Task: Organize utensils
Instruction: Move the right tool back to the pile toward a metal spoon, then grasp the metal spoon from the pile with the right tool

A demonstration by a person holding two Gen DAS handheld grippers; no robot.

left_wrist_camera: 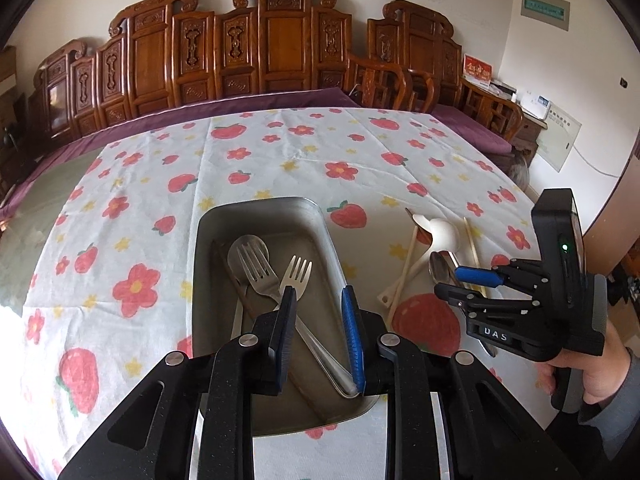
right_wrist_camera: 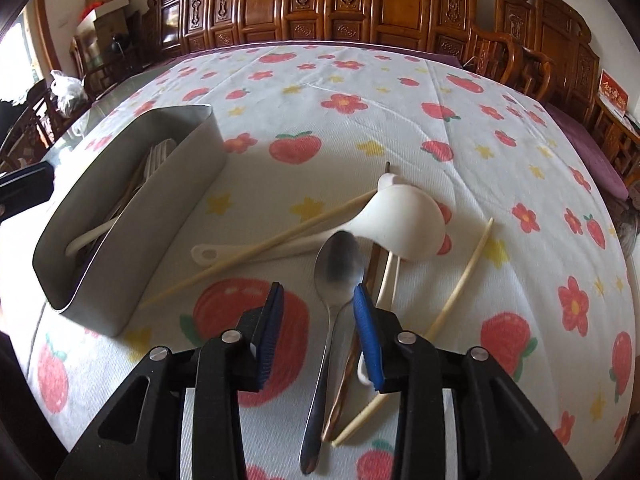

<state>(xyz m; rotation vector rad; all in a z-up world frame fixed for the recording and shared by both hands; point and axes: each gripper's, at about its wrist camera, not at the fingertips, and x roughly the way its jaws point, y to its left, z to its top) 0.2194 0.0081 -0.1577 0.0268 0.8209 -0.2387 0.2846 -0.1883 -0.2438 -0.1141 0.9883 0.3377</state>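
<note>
A metal tray (left_wrist_camera: 208, 232) lies on the strawberry tablecloth and holds two forks (left_wrist_camera: 256, 268) and a spoon. My left gripper (left_wrist_camera: 318, 294) hovers open over the tray's near end, and a fork handle runs below the gap, untouched. To the right of the tray (right_wrist_camera: 160, 200) lie a steel spoon (right_wrist_camera: 338, 268), a white ladle (right_wrist_camera: 412, 220), pale chopsticks (right_wrist_camera: 256, 252) and a brown stick (right_wrist_camera: 348, 372). My right gripper (right_wrist_camera: 318, 289) is open low over this pile, with the steel spoon's neck between its fingers and the pads clear of it. The left wrist view shows this gripper (left_wrist_camera: 448, 280) at the spoon (left_wrist_camera: 438, 266).
A hand (left_wrist_camera: 600, 376) holds the right gripper at the table's right edge. A carved wooden bench (left_wrist_camera: 280, 48) with a purple cushion runs behind the table, and wooden chairs (right_wrist_camera: 504, 60) stand at the far right. Boxes and a bag (right_wrist_camera: 68, 88) are at the far left.
</note>
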